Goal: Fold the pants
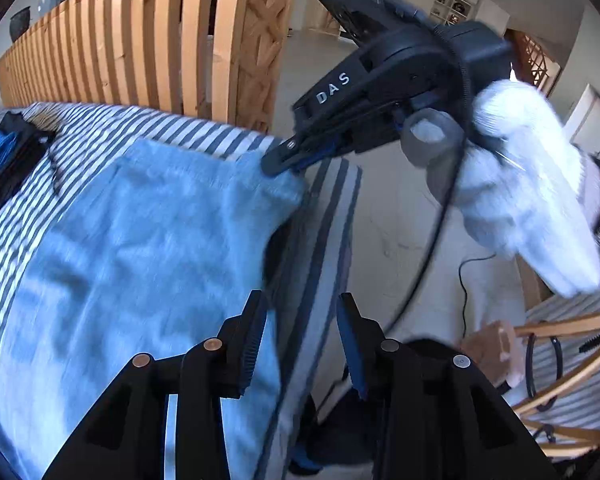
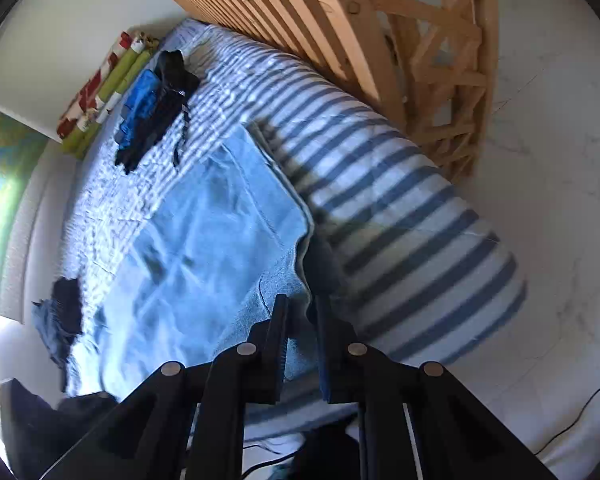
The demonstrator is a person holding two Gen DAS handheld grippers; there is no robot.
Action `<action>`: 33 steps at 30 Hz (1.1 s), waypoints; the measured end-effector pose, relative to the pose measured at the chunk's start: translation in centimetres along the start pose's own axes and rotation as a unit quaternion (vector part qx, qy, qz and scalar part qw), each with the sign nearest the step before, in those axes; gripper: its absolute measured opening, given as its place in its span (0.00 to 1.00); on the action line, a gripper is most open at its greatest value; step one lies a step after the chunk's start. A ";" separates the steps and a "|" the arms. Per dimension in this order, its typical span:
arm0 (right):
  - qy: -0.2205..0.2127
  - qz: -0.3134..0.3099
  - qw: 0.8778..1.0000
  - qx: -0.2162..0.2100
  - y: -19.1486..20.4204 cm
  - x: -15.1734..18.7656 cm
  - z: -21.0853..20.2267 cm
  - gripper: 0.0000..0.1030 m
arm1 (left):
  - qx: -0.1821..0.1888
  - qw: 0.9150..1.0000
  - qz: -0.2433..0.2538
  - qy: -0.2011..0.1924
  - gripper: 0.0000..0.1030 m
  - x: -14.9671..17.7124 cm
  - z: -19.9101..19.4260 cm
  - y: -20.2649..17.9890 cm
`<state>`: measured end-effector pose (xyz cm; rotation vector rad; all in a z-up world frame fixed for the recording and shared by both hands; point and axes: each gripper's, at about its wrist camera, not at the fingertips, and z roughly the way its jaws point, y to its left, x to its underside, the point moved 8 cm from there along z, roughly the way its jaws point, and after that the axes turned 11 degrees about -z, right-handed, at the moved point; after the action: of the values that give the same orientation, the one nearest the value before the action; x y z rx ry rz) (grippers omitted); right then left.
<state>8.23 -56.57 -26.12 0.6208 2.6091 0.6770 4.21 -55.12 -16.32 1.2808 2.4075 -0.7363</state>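
Your left gripper stands partly open above the near edge of the light blue pants, its fingers apart with nothing pinched between them; one finger overlaps the denim in view, the other hangs over the striped edge of the bedcover. Your right gripper, held in a white-gloved hand, is nearly closed, and in the left wrist view its tips sit right on the far corner of the pants. From its own camera the right gripper shows only a narrow gap between the jaws, at the edge of the pants; whether cloth is actually clamped there you cannot tell, since blur and shadow hide the pads.

Outward from the grippers, the pants lie spread fairly flat on the bedcover, in what looks like a doubled, roughly rectangular shape with layered edges at the corner. I judge one fold is in place and at least one more is left, plus smoothing of the creases. Beyond the pants a dark pile with blue cloth and another small dark heap rest on the bed, well apart from your work, with the wooden slatted rail behind.
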 end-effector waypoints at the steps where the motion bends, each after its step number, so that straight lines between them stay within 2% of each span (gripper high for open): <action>1: 0.002 -0.005 1.000 -0.004 0.4 -0.2 0.1 0.11 | -0.010 1.000 0.004 0.000 0.39 -0.7 1.0 0.0; 3: 0.008 -0.018 1.000 -0.009 1.3 -0.6 0.2 0.11 | -0.026 1.000 -0.001 0.011 0.38 -1.5 3.0 0.5; 4: 0.004 -0.024 1.000 -0.012 1.6 -0.8 0.1 0.11 | -0.024 0.999 -0.013 0.021 0.25 -1.7 3.6 1.2; 6: -0.008 -0.034 0.999 -0.013 1.7 -1.2 -0.4 0.11 | -0.007 0.998 -0.054 0.030 0.09 -1.9 4.5 2.8; 8: -0.018 -0.038 0.999 0.007 1.1 -1.4 -0.8 0.23 | 0.019 0.995 -0.093 0.025 0.08 -2.2 4.4 3.9; 10: -0.024 -0.039 0.999 0.016 0.1 -1.1 -0.8 0.26 | 0.025 0.995 -0.096 0.023 0.08 -2.3 4.5 4.0; 13: -0.016 -0.017 1.000 0.016 -1.7 0.1 -0.2 0.26 | 0.030 0.995 -0.090 0.028 0.08 -2.3 5.0 3.7; 16: -0.005 0.023 1.000 -0.005 -3.4 1.5 0.4 0.26 | 0.038 0.994 -0.100 0.028 0.08 -2.3 5.3 4.0; 18: -0.019 0.053 0.997 -0.043 -4.1 2.1 0.0 0.26 | 0.049 0.990 -0.127 0.030 0.08 -2.3 5.4 4.9; 21: -0.035 0.066 0.996 -0.040 -5.2 2.7 -0.8 0.26 | 0.070 0.980 -0.181 0.033 0.08 -3.0 5.8 7.2; 22: -0.030 0.068 0.997 -0.035 -5.5 2.9 -0.7 0.26 | 0.071 0.980 -0.185 0.029 0.08 -3.0 5.6 7.2; 25: -0.017 0.073 0.996 -0.049 -5.2 2.9 -0.2 0.26 | 0.065 0.985 -0.160 0.028 0.08 -3.1 5.6 6.3; 27: -0.020 0.072 0.995 -0.062 -4.5 2.6 0.2 0.30 | 0.073 0.984 -0.157 0.034 0.08 -3.3 6.2 5.7; 29: -0.007 0.054 0.998 -0.025 -4.2 2.6 1.3 0.32 | 0.073 0.985 -0.153 0.034 0.08 -3.5 6.5 5.4; 30: -0.006 0.041 0.999 -0.013 -3.9 2.6 1.7 0.32 | 0.073 0.985 -0.153 0.033 0.08 -3.6 6.6 5.3; 32: 0.002 0.019 1.000 0.004 -3.1 2.6 1.9 0.13 | 0.074 0.985 -0.150 0.032 0.08 -3.7 6.5 5.3; 33: -0.003 0.017 1.000 0.009 -3.0 2.5 1.6 0.12 | 0.073 0.987 -0.144 0.028 0.08 -3.7 6.3 5.1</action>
<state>5.89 -57.10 -29.58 0.6721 2.6065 0.6624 10.68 -58.85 -21.08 1.0257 2.6616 -0.9828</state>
